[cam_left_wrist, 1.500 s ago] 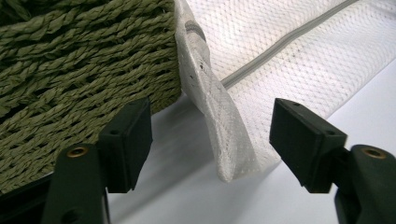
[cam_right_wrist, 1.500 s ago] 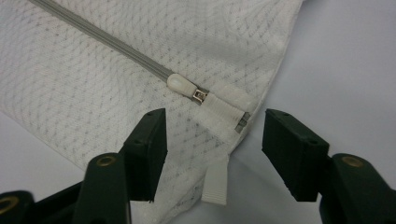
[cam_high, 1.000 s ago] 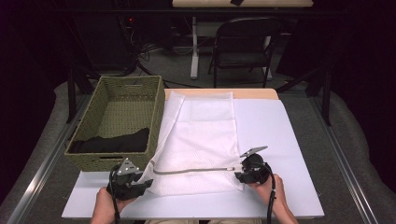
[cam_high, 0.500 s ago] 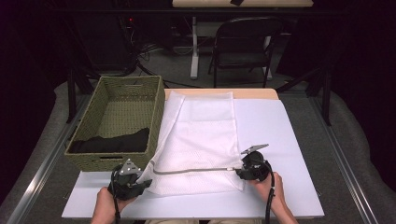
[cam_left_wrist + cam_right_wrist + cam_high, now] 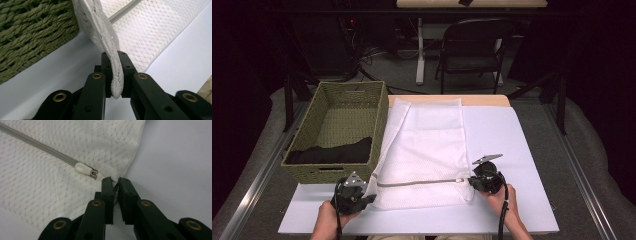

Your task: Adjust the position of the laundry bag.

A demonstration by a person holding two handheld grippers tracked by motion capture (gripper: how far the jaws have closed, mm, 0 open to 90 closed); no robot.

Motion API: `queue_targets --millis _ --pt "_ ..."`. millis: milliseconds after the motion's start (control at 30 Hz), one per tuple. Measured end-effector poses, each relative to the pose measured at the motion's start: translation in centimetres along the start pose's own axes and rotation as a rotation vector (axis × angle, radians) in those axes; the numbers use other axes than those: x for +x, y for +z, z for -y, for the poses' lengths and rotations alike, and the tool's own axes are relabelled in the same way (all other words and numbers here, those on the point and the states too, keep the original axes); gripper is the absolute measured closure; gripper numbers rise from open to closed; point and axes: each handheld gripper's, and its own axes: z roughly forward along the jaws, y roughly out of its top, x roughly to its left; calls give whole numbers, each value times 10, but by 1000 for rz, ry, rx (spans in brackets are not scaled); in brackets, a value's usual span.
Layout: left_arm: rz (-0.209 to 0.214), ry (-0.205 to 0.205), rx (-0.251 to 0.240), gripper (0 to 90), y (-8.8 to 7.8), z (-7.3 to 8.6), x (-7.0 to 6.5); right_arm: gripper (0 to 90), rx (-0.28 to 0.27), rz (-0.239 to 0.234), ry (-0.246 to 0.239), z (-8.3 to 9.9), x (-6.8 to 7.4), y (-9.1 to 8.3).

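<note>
**Both grippers pinched on the mesh bag**

Dim room around me, folding chair (image 5: 472,47) at 12 o'clock beyond the table, and a white table top (image 5: 522,145) under everything. The white mesh bag (image 5: 427,150) lies flat in the middle of it, zipper (image 5: 417,183) running across its near end. At 9 o'clock of the bag sits the green woven basket (image 5: 339,131), touching the bag's edge, with a dark cloth (image 5: 332,151) lying in its near end.

My left gripper (image 5: 114,75) is at 7 o'clock of the bag; its jaws have just been closing and now clamp a fold of the mesh. My right gripper (image 5: 115,186), at 5 o'clock, has also just been closing and nips the bag's corner right beside the zipper pull (image 5: 86,170).
</note>
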Motion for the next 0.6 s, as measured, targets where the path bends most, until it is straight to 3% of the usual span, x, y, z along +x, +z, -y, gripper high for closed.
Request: queue_targets --millis 233,400,600 --pt "23 -12 34 836 5 2 3 834 10 -4 -8 3 -3 -5" --pt "35 -13 13 844 6 2 2 834 17 11 -14 5 -7 -12" --pt "50 -5 24 838 9 3 -1 835 23 5 -8 11 -13 -19"
